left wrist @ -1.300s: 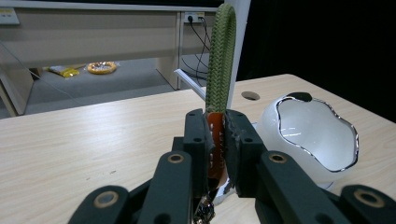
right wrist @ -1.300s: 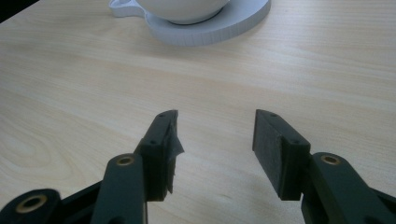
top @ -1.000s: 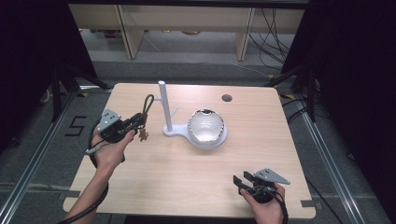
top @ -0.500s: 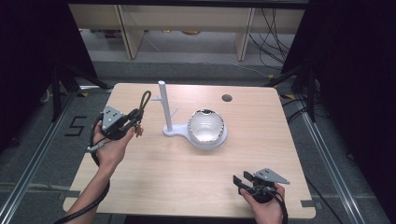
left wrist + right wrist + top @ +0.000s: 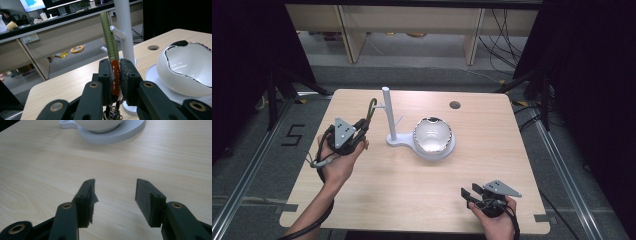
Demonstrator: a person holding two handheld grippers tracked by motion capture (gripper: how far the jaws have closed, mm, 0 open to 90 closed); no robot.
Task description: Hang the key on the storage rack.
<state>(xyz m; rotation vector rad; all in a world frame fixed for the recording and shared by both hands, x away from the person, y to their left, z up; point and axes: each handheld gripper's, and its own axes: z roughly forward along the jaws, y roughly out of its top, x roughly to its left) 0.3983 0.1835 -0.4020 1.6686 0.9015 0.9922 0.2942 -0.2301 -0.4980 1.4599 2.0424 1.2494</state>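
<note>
Rising upright from the left gripper (image 5: 115,80), the strap (image 5: 107,35) tilts slightly.

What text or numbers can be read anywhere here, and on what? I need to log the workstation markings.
"5": marked in black on the grey floor left of the table.
Screen on the far desk in the left gripper view: content too blurred to read.
Nothing else readable.
</note>
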